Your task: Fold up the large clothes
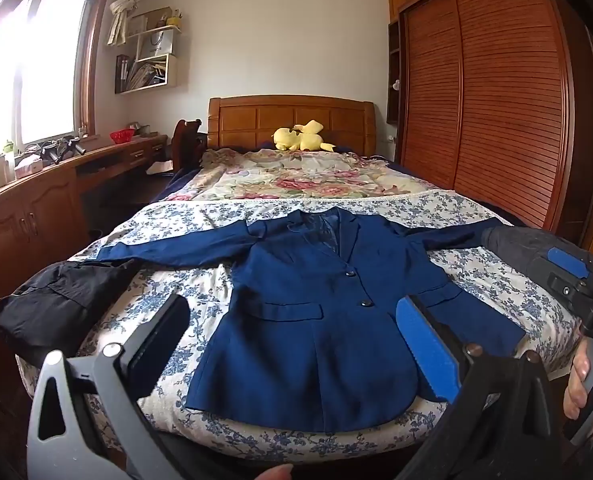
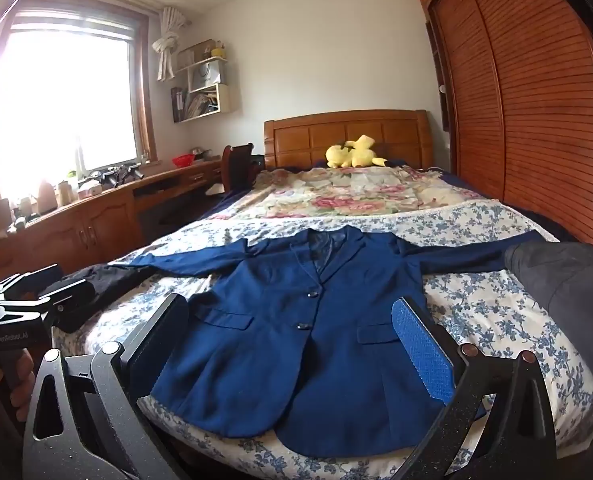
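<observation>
A navy blue blazer lies flat and face up on the foot of the bed, buttoned, with both sleeves spread out sideways; it also fills the right wrist view. My left gripper hovers open above its hem with nothing between the fingers. My right gripper hangs open over the same hem, also empty. Each gripper shows at the edge of the other's view: the right gripper at right, the left gripper at left, both hand-held and clear of the cloth.
A black garment lies at the bed's left edge and a dark grey one at the right edge. A yellow plush toy sits by the headboard. The wardrobe stands right, the wooden desk left.
</observation>
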Available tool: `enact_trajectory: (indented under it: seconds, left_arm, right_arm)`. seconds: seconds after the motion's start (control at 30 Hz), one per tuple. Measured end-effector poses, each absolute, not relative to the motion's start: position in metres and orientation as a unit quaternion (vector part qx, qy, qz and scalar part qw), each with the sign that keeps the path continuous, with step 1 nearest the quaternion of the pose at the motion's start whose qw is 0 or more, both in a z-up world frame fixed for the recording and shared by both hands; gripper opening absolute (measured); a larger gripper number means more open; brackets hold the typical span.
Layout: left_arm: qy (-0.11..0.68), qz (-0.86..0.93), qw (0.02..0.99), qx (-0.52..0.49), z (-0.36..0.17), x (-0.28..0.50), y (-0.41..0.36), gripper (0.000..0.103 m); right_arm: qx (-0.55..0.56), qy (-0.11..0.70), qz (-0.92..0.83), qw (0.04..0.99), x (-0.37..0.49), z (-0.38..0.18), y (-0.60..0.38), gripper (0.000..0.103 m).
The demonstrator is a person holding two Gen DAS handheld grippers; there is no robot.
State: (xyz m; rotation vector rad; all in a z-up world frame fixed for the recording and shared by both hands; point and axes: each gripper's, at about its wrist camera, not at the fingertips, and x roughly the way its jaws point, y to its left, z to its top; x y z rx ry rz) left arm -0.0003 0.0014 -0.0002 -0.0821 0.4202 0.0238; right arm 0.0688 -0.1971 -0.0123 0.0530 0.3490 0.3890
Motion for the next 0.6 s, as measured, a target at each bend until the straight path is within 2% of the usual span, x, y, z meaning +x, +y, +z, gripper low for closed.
enact_trajectory:
  seconds: [0.6]
  left_arm:
    - [0.21,0.012,0.977,-0.027,-0.002,-0.003,-0.013,0.103]
  right_arm:
    - [0.022,0.168,0.191,0.967,0.069,-0.009,-0.202,0.103]
